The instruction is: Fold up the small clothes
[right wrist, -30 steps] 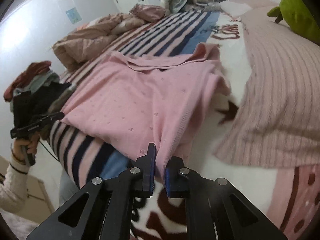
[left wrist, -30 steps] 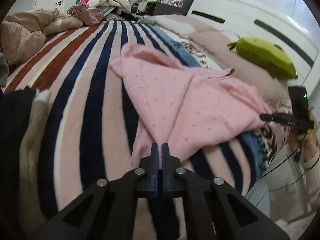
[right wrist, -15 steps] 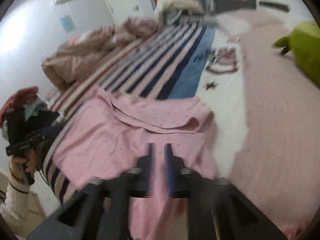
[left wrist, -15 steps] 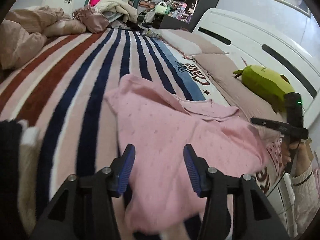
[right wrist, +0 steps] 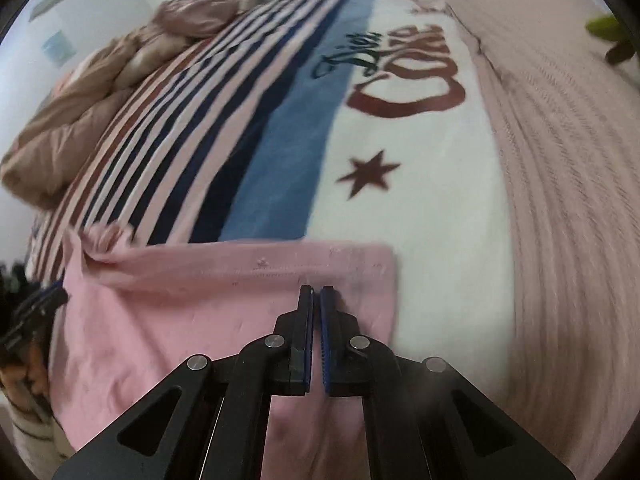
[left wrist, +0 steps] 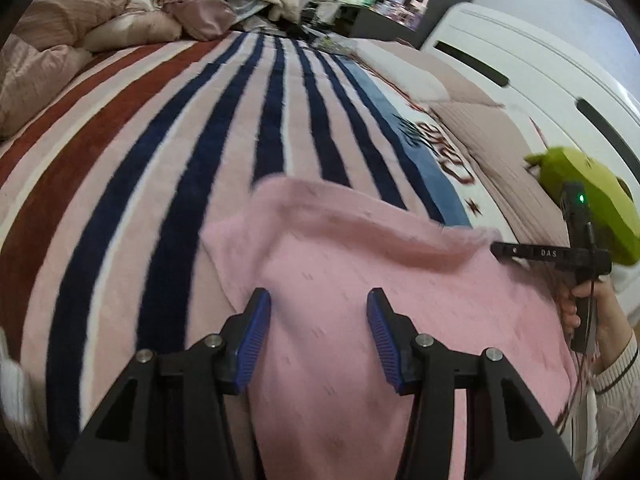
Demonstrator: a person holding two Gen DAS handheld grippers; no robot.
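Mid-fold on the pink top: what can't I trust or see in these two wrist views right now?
- Left wrist view: the pink knit garment has its near hem hidden under the left gripper, whose fingers are spread apart.
- Right wrist view: the right gripper has its fingers nearly closed; whether cloth is pinched between them cannot be told.
- Left wrist view: the garment's folded far edge is motion-blurred.
- Right wrist view: the green plush toy is cut off by the frame edge.
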